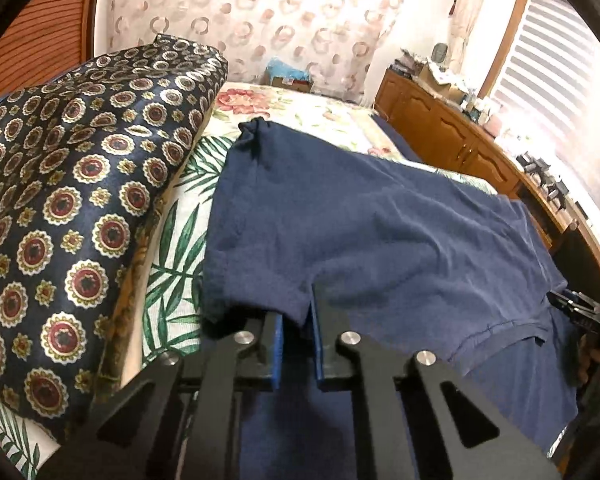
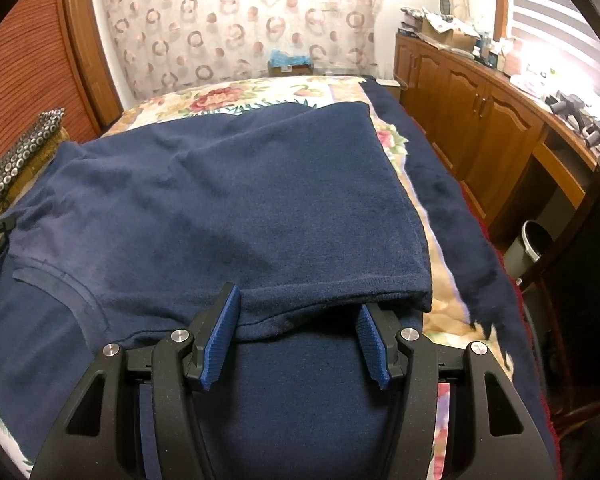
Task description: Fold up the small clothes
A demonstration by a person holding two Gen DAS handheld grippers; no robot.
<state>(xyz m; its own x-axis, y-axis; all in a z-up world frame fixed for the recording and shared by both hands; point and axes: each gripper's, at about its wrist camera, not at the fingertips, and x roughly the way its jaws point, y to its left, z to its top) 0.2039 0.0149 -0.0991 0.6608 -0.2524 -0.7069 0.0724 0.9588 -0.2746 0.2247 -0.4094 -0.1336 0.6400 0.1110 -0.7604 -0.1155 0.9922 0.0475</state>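
While its blue-padded jaws sit pressed nearly together, the left gripper (image 1: 298,340) pinches a fold of the navy T-shirt (image 1: 380,232) at the garment's near left edge, the cloth bunched into the narrow gap between the pads. The right gripper (image 2: 296,340) stands with its jaws spread wide; the folded hem of the shirt lies between and over the tips, but the ribbed blue pads (image 2: 219,344) do not press on it. The T-shirt lies spread across the bed, partly folded — one layer is doubled back toward the grippers, its straight hem running just beyond the right gripper's tips, and the ribbed neckline (image 2: 80,296) shows at the near left in the right wrist view. In the left wrist view a corner of the shirt rises to a small peak at the far end. Under the garment lies a quilt (image 1: 180,240) printed with green palm leaves and pink flowers, and a dark blue fleece blanket (image 2: 452,208) runs along the bed's right side. A navy cushion (image 1: 80,200) patterned with red-and-gold medallions sits just left of the shirt. Beyond the bed — against the wall — hangs a curtain (image 2: 240,20) with ring motifs, and wooden cabinets (image 2: 480,120) cluttered on top line the right wall beneath a bright striped blind (image 1: 556,80).
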